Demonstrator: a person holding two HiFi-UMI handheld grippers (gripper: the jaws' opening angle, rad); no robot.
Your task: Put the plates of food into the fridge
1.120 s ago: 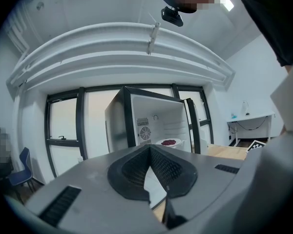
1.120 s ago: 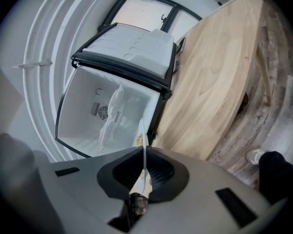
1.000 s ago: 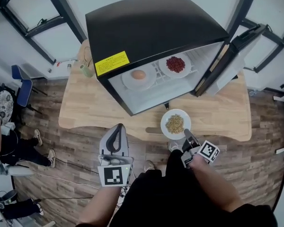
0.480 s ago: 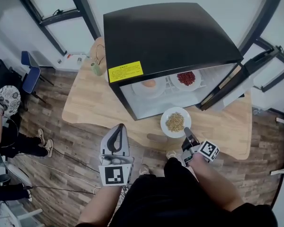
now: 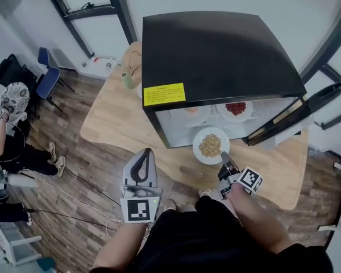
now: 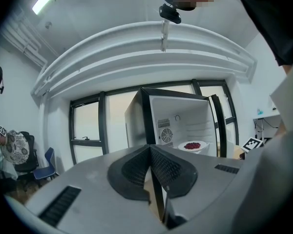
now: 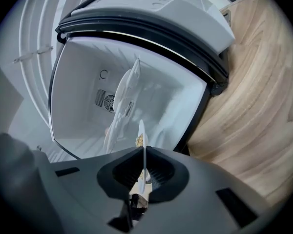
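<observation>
A: Position of the round white plate of tan grains (image 5: 211, 146)?
B: Over the wooden bench (image 5: 111, 121), near rim pinched in the right gripper's (image 5: 224, 158) fingers (image 7: 161, 175). The open black-topped fridge (image 5: 221, 56) lies straight beyond its far rim.
A: Left gripper (image 5: 144, 154)?
B: Farther back, fingers pressed together, empty.

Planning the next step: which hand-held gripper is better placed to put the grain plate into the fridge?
Right: the right hand-held gripper holds the grain plate at the fridge opening; the left hand-held gripper is shut, empty.
</observation>
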